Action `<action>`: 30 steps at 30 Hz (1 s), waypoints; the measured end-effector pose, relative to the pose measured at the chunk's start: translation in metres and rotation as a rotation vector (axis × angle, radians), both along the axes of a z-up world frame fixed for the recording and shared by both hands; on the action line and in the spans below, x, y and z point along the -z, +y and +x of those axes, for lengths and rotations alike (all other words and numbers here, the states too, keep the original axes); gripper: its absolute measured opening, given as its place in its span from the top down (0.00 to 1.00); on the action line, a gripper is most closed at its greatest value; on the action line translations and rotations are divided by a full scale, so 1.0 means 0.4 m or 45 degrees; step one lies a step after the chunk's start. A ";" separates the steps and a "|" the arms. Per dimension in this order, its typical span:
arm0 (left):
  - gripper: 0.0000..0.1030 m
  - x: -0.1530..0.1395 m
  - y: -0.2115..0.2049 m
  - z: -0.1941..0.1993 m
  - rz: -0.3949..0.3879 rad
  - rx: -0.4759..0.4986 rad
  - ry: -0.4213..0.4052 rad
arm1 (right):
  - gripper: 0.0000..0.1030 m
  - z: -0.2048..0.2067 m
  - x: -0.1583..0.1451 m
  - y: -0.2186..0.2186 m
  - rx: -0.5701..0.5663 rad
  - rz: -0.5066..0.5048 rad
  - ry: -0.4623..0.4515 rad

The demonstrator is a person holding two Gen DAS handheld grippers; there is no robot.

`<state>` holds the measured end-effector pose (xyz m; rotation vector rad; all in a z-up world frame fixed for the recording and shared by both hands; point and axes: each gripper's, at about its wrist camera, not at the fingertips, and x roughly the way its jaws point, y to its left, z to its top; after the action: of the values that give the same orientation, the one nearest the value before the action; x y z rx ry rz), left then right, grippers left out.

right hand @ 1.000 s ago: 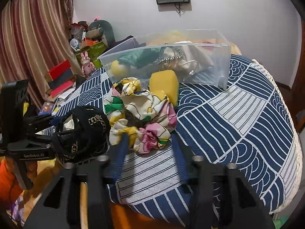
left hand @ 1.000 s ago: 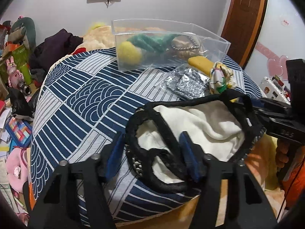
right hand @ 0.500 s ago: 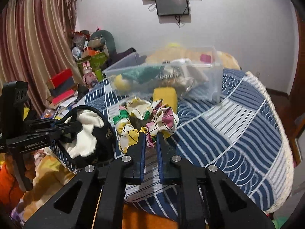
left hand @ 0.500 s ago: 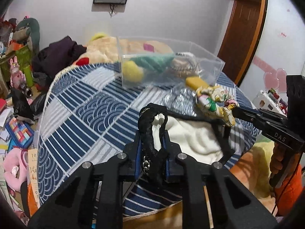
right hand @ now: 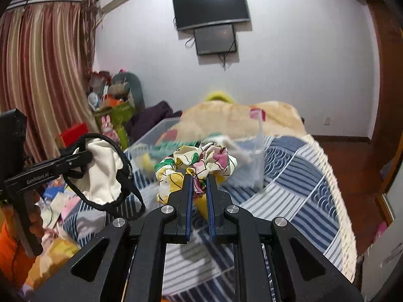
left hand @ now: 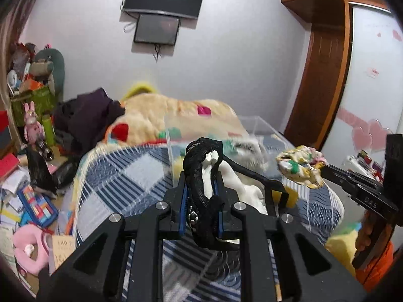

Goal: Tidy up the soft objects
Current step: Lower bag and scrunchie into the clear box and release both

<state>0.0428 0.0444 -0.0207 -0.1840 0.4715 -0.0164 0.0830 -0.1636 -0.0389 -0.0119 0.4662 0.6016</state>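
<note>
My left gripper point(left hand: 200, 180) is shut on a black hat with a white lining point(left hand: 201, 173) and holds it in the air above the blue patterned table cover point(left hand: 121, 176). The hat also shows in the right wrist view point(right hand: 100, 171). My right gripper point(right hand: 200, 180) is shut on a floral scrunchie point(right hand: 196, 161), lifted above the cover; it also shows in the left wrist view point(left hand: 299, 166). A clear plastic bin point(right hand: 257, 151) with soft items stands behind both; it also shows in the left wrist view point(left hand: 176, 136).
A yellow sponge point(left hand: 289, 196) lies on the cover near the bin. A bed with a beige blanket point(right hand: 239, 115) is behind. Toys, books and boxes clutter the floor at the left point(left hand: 32, 201). A wooden door point(left hand: 325, 80) is at the right.
Both grippers closed on their items and lifted them off the cover: the left on the hat, the right on the scrunchie. Both have risen higher since half a second ago.
</note>
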 end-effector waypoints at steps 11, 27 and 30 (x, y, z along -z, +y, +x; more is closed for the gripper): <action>0.83 -0.086 0.011 0.101 0.022 -0.094 -0.119 | 0.91 0.059 -0.084 0.001 0.090 0.029 -0.133; 0.83 -0.043 0.027 0.293 -0.035 -0.153 -0.029 | 0.91 0.172 -0.072 0.069 0.110 -0.064 -0.098; 0.83 -0.008 0.014 0.330 -0.038 -0.145 0.015 | 0.91 0.199 -0.054 0.082 0.113 -0.110 -0.070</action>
<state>0.1747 0.0499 -0.0174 -0.2403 0.4725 0.0889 0.1628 -0.1307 -0.0172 -0.0895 0.4368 0.4921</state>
